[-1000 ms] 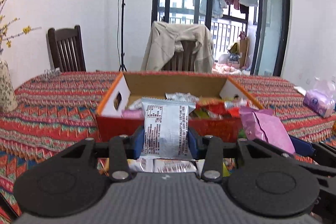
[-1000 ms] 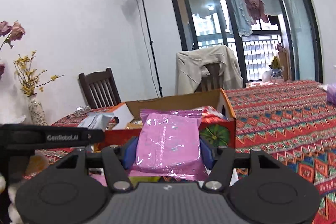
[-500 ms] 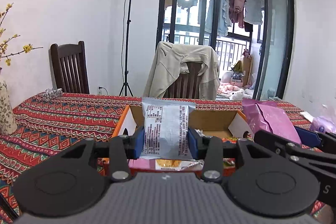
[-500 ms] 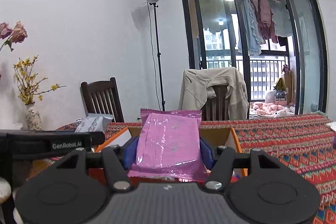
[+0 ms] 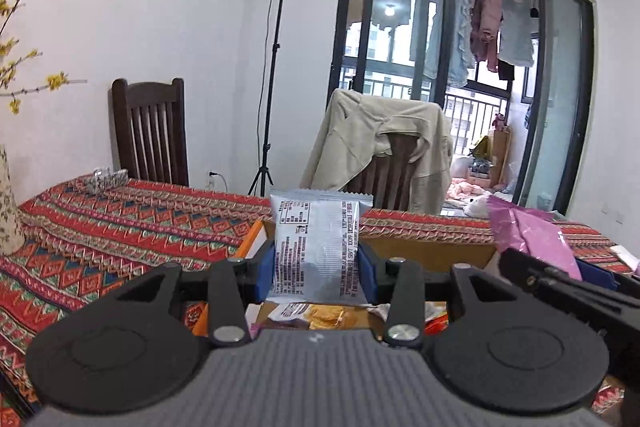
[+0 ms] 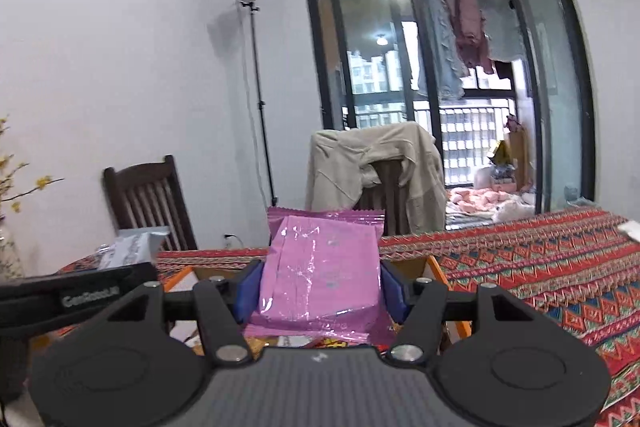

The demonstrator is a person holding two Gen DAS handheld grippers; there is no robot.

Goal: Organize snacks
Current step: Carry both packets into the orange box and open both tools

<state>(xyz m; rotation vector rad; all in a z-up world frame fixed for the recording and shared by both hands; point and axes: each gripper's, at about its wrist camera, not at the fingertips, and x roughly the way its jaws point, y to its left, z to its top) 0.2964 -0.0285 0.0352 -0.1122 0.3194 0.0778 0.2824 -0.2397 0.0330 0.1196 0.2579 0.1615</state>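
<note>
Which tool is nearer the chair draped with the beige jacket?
Hard to separate; the right looks slightly nearer. The right tool, shut on the pink packet, faces the draped chair almost head-on. The left tool, gripping the silver packet, sees it off to the right.

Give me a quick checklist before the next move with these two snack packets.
1. Left gripper pinching the silver packet: ok.
2. Right gripper pinching the pink packet: ok.
3. Both packets lifted above the cardboard box: ok.
4. The two grippers not touching each other: ok.
5. Free room for more in the box: cannot tell, the inside is mostly hidden.
6. Where each packet should go: cannot tell.
</note>
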